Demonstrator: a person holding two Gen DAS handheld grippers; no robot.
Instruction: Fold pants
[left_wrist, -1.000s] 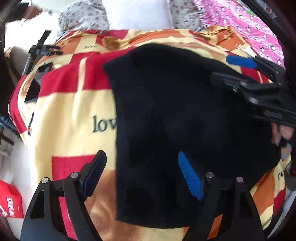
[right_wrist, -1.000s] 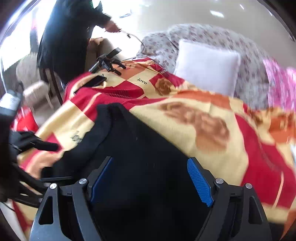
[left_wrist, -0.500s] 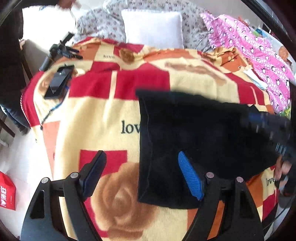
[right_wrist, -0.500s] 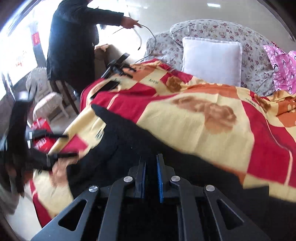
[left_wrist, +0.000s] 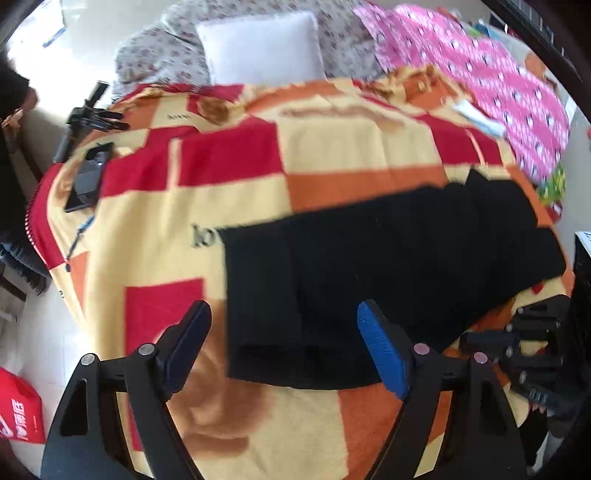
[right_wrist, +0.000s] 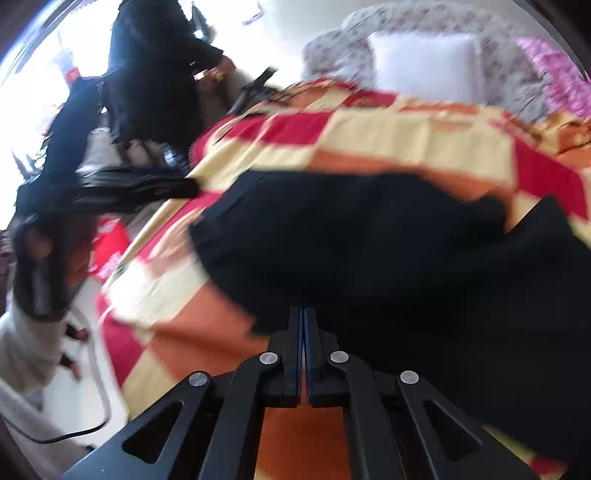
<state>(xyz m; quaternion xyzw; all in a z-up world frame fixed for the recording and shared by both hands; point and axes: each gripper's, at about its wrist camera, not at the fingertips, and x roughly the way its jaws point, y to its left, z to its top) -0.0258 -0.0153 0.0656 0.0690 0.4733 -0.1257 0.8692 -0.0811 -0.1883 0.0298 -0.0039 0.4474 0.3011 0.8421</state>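
Observation:
The black pants (left_wrist: 369, 273) lie folded in a long flat band across the checked blanket (left_wrist: 332, 155). My left gripper (left_wrist: 284, 332) hangs open above their left end, and neither of its fingers touches the cloth. In the right wrist view the pants (right_wrist: 369, 243) fill the middle, blurred by motion. My right gripper (right_wrist: 303, 314) is shut, its tips at the pants' near edge, and no cloth shows between the pads. It appears at the lower right of the left wrist view as the right gripper (left_wrist: 532, 350), beside the pants.
A white pillow (left_wrist: 258, 48) and floral bedding lie at the far end, and a pink cloth (left_wrist: 498, 92) at far right. A black device (left_wrist: 88, 177) and a spare tool (left_wrist: 88, 118) rest on the blanket's left. A person in dark clothes (right_wrist: 155, 74) stands beside the bed. A red bag (left_wrist: 18, 410) is on the floor.
The pants went from a raised heap close to the left camera to a flat folded band. My right gripper shut and swung away to the pants' near edge. My left gripper drew back, still open.

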